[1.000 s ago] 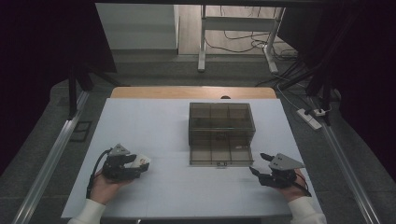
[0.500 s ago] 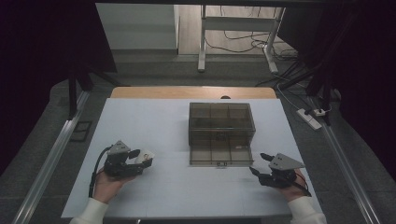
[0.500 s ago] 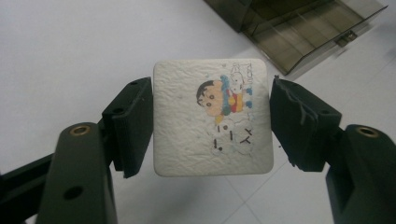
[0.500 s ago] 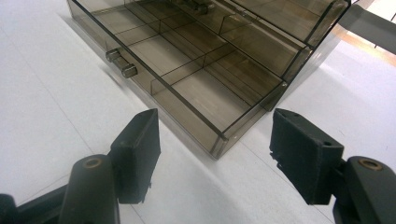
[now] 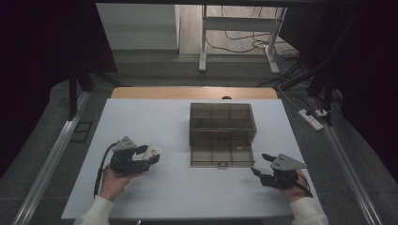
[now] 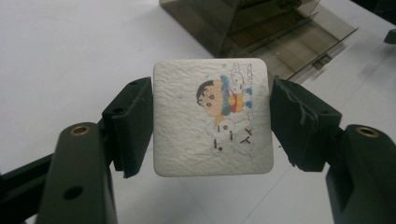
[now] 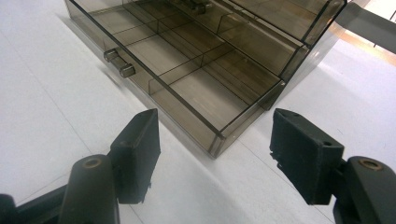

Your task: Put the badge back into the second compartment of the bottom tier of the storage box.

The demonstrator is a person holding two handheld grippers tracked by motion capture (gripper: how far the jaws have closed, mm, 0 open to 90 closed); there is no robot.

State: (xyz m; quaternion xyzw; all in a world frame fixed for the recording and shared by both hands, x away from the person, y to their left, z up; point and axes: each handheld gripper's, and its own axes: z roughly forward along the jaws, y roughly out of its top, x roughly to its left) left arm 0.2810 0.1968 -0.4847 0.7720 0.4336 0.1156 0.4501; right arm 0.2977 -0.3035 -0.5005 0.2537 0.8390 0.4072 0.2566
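A small white square pad with a cartoon print is pinched flat between the jaws of the left tool, held just above the worktop towards its near-left corner. Both pads are pressed against the square's opposite edges, and the printed face is turned up towards the camera. The smoky, compartmented box is seen at the middle of the worktop, its lid thrown back and its near compartments exposed. Over by the near-right corner, the right tool is parked with its jaws spread and nothing between them, aimed at the box's near corner. The step in hand is judged to be the carry: the square is gripped but not yet delivered. For the next move, a sweep rightward towards the box is called for, the square lined up over an open compartment, lowered inside its dividers, and only then released.
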